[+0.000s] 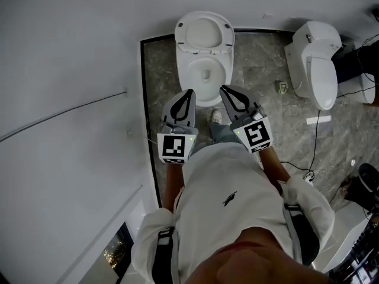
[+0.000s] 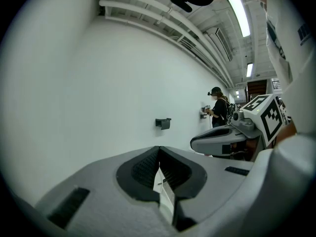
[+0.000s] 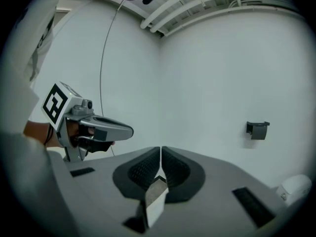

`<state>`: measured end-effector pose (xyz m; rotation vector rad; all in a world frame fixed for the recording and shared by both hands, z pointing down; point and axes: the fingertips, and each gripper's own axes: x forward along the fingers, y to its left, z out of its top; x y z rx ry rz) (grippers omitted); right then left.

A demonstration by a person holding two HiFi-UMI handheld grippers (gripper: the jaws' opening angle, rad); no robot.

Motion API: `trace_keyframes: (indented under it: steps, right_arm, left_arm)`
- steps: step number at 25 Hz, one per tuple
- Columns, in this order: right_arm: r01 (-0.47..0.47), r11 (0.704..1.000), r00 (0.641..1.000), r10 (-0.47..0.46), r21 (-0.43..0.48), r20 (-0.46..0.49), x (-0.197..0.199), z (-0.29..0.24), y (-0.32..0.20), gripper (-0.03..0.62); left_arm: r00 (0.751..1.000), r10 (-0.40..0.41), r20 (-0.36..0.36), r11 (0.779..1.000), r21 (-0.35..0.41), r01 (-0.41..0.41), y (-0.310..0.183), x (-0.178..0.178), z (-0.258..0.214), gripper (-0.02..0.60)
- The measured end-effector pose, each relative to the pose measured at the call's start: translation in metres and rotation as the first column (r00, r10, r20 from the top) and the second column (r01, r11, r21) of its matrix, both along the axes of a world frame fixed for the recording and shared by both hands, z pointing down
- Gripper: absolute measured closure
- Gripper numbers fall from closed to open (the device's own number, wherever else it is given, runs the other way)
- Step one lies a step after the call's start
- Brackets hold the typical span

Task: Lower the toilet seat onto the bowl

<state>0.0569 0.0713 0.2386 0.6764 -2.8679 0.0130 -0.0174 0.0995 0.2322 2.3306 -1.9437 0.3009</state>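
Toilet seat [image 1: 180,31], glossy white oval ring, stands raised over bowl [image 1: 182,70].

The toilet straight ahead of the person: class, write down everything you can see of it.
The toilet is white and glossy, like ceramic. Its seat stands raised, leaning back toward the wall, so the open bowl shows, with a dark drain at the bottom. It stands on grey marbled floor. The left gripper and right gripper, both shut, hover over its front without touching it.
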Motion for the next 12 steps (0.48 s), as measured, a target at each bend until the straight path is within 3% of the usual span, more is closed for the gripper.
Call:
trace_keyframes:
  steps: [12]
  right_arm:
    - [0.009, 0.999, 1.0, -0.009, -0.051, -0.001, -0.006, 0.013, -0.045, 0.563]
  left_arm:
    - [0.999, -0.043, -0.002, 0.997, -0.063, 0.042, -0.033, -0.014, 0.02, 0.555]
